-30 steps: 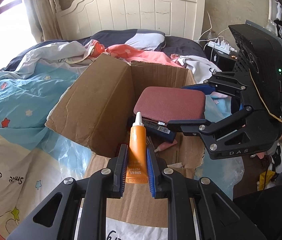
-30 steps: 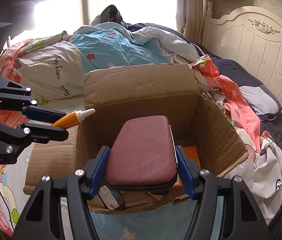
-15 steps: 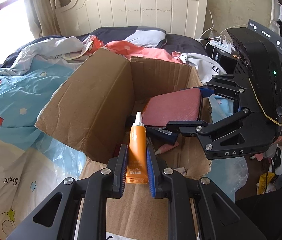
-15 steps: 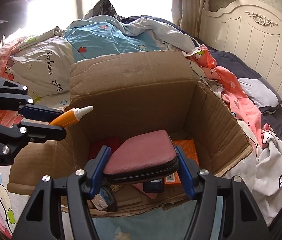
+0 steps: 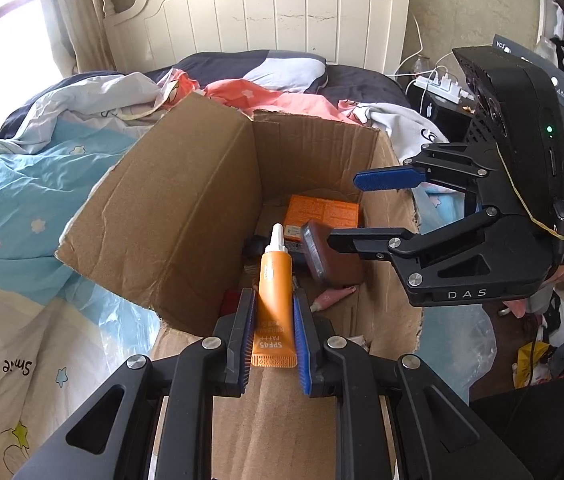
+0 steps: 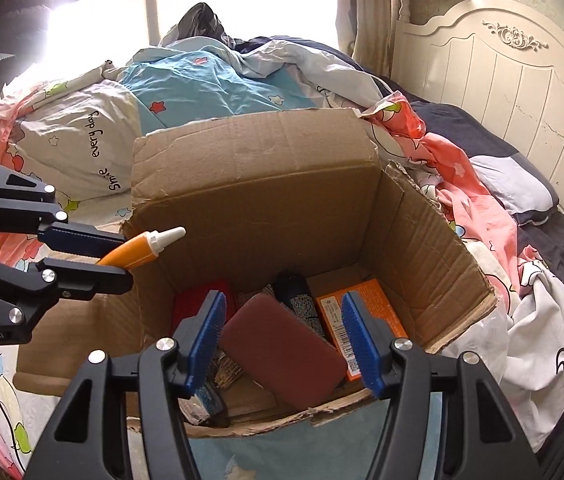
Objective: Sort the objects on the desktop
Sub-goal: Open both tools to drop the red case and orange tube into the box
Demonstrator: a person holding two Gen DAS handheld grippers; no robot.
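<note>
An open cardboard box (image 5: pixel 185 220) (image 6: pixel 257 184) stands on the bed. My left gripper (image 5: pixel 273 294) (image 6: pixel 123 258) is shut on an orange sunscreen tube (image 5: pixel 275 300) (image 6: pixel 137 252), white cap pointing forward, just over the box's near rim. A maroon zip case (image 6: pixel 282 348) (image 5: pixel 338 264) lies tilted inside the box on other items. My right gripper (image 6: pixel 284 304) (image 5: pixel 344 210) hangs above it. Its jaws are closing, its blue pads touch nothing, and the case is well below them.
Inside the box lie an orange carton (image 6: pixel 362 308), a black tube (image 6: pixel 300 296), a red item (image 6: pixel 197 304) and a pink tube (image 5: pixel 334 298). Rumpled bedding (image 6: pixel 209 88) surrounds the box. A white headboard (image 5: pixel 261 12) stands behind, and a power strip (image 5: pixel 446 86) lies at right.
The right gripper lowered the maroon case into the box and let it go; the case now lies tilted on the items there. The left gripper still holds the tube.
</note>
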